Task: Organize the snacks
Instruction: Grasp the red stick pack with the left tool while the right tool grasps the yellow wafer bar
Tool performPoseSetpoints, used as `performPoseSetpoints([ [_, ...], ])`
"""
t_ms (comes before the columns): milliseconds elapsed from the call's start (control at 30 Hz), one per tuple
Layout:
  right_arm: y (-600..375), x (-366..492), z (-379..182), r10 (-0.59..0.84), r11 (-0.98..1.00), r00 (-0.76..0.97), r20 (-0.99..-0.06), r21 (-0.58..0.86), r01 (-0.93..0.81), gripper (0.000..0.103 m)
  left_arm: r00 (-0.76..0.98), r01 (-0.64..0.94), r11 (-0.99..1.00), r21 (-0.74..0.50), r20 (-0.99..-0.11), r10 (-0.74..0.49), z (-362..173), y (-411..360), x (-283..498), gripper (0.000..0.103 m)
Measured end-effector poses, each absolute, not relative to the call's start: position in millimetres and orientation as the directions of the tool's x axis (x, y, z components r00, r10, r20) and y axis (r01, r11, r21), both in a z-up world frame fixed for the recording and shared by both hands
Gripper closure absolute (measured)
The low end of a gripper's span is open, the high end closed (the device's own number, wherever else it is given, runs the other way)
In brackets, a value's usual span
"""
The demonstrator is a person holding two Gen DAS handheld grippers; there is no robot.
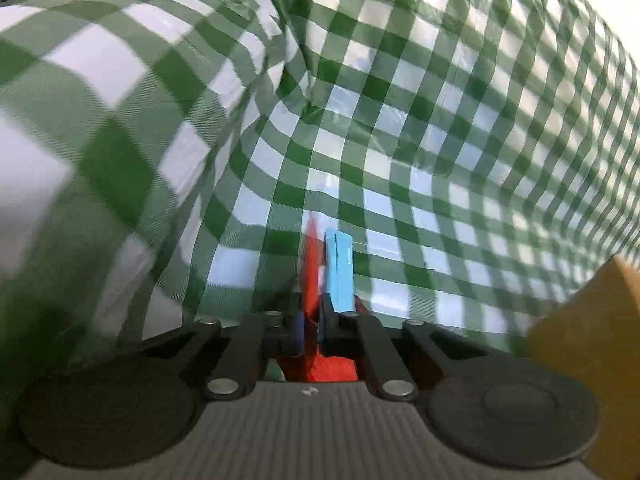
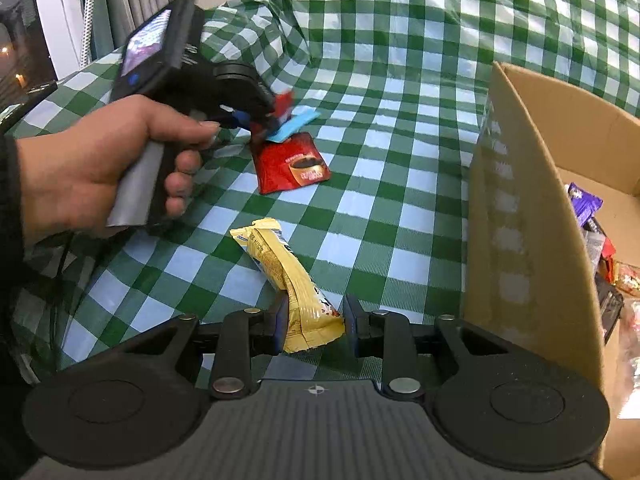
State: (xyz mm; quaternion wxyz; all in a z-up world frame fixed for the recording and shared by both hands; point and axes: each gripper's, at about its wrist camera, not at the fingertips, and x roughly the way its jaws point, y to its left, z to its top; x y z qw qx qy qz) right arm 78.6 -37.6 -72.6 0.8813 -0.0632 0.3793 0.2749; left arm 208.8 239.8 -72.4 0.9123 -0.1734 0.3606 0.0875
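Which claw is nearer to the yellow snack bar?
Right. The right claw has the yellow snack bar between its open fingers; the left claw is farther off, shut on a red packet.

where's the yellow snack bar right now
In the right wrist view, the yellow snack bar lies on the checkered cloth, its near end between the open right gripper, left of the cardboard box.

Left gripper jaws pinched nearly together; right gripper jaws parted.
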Motion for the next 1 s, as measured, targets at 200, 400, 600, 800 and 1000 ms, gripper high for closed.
performPoseSetpoints([
  [200,-47.8,69.8,-62.8,0.441,0.84,0.567,-0.695,0.098,-0.533,0.073,0.713,-0.259,0.944,-0.203,-0.7,0.045,-39.1,217.3,167.3,0.097],
  [400,-57.5,46.7,-56.1,0.447,0.835,0.555,-0.702,0.103,-0.541,0.073,0.597,-0.275,0.942,-0.19,-0.802,0.013,-35.9,195.9,108.6,0.097],
  [600,-61.7,25.6,-64.7,0.42,0.831,0.501,-0.757,0.098,-0.548,0.068,0.466,-0.265,0.949,-0.174,-0.884,-0.032,-49.9,179.9,60.1,0.096],
  [800,-63.2,19.9,-79.4,0.446,0.808,0.464,-0.765,0.123,-0.576,0.065,0.436,-0.264,0.948,-0.176,-0.899,-0.045,-58.0,181.0,40.8,0.094],
  [1000,-55.5,23.9,-90.1,0.482,0.759,0.437,-0.76,0.113,-0.641,0.064,0.428,-0.284,0.94,-0.191,-0.902,-0.054,-60.8,184.0,47.6,0.094],
])
